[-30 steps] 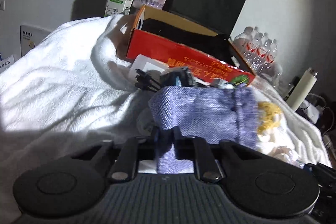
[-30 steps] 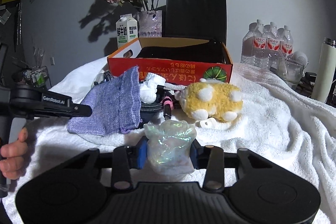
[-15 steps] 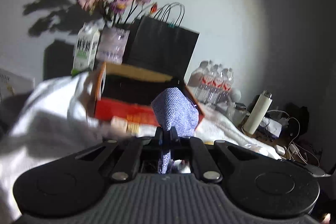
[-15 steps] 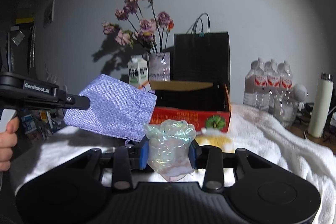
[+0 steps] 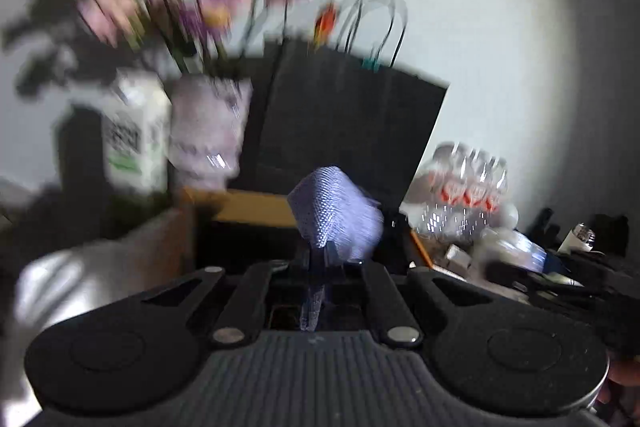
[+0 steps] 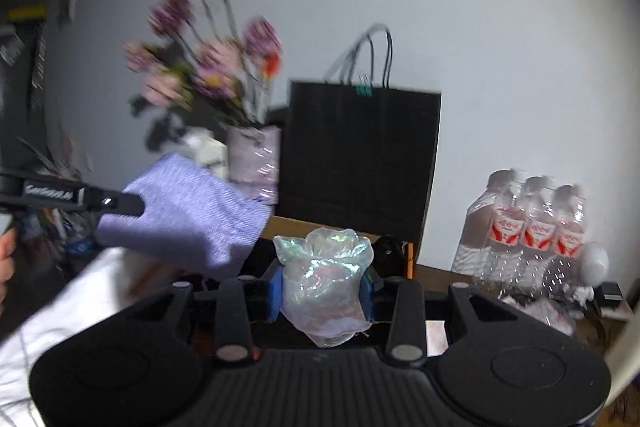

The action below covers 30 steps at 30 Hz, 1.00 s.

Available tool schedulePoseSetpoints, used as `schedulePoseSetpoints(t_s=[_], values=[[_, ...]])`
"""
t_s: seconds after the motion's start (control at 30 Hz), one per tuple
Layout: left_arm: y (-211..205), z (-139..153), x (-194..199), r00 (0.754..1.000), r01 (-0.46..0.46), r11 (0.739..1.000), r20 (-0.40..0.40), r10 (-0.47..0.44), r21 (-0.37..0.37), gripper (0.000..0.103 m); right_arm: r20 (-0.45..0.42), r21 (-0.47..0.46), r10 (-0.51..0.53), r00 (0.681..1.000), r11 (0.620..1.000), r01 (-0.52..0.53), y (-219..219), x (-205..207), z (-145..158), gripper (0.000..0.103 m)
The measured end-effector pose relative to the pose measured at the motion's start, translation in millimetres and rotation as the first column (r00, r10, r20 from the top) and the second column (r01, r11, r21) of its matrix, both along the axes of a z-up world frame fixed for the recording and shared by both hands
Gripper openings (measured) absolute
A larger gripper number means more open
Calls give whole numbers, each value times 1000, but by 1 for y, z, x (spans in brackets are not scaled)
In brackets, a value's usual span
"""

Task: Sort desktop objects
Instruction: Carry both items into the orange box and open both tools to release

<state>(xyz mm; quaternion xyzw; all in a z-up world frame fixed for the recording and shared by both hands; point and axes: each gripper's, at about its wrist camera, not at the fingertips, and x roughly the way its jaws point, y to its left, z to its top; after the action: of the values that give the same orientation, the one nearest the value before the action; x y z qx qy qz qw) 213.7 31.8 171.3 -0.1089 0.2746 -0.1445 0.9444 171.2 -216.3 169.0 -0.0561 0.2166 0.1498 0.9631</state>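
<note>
Left gripper (image 5: 325,255) pinching the pouch (image 5: 334,213) and right gripper (image 6: 323,287) clamping the bag (image 6: 324,283), both raised before the box (image 6: 394,251).

Lilac woven pouch (image 5: 336,215) (coarse weave); iridescent bag (image 6: 324,279); black tote (image 6: 360,155).
</note>
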Motion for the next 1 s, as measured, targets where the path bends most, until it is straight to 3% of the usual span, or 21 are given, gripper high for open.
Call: schedulePoseSetpoints(t_s=[0.17,0.23,0.3,0.33,0.43,0.47,0.53,0.67,0.77,0.87,1.0], values=[[2,-55,95,986,9,1000,-167,-6,14,7,-157,-155,-76,985,987,52,30,125,-42,36],[8,-77,119,971,-55,995,-227,73,87,10,-216,-208,-102,971,977,56,39,163,-63,36],[9,-92,134,960,-100,977,-240,145,188,30,-251,-241,-123,960,969,61,45,193,-80,35],[9,-95,135,965,-108,973,-215,152,206,49,-274,-252,-137,952,966,66,47,207,-89,35],[9,-94,130,986,-49,981,-147,77,185,72,-352,-239,-150,924,969,66,50,229,-110,35],[9,-91,128,989,-43,983,-135,67,176,79,-361,-248,-157,919,966,67,52,231,-115,35],[7,-82,121,993,-36,985,-106,55,171,81,-370,-274,-164,915,960,61,54,232,-124,39],[2,-61,113,992,-52,978,-104,74,201,84,-361,-264,-136,923,964,39,52,211,-109,67],[3,-46,99,984,-85,970,-133,118,229,84,-358,-178,-92,929,984,29,42,182,-81,72],[7,-34,82,960,-162,953,-181,212,255,90,-362,-89,-73,929,995,43,30,154,-54,79],[12,-26,44,951,-174,939,-199,239,296,90,-354,-22,-51,934,999,46,20,120,-33,80]])
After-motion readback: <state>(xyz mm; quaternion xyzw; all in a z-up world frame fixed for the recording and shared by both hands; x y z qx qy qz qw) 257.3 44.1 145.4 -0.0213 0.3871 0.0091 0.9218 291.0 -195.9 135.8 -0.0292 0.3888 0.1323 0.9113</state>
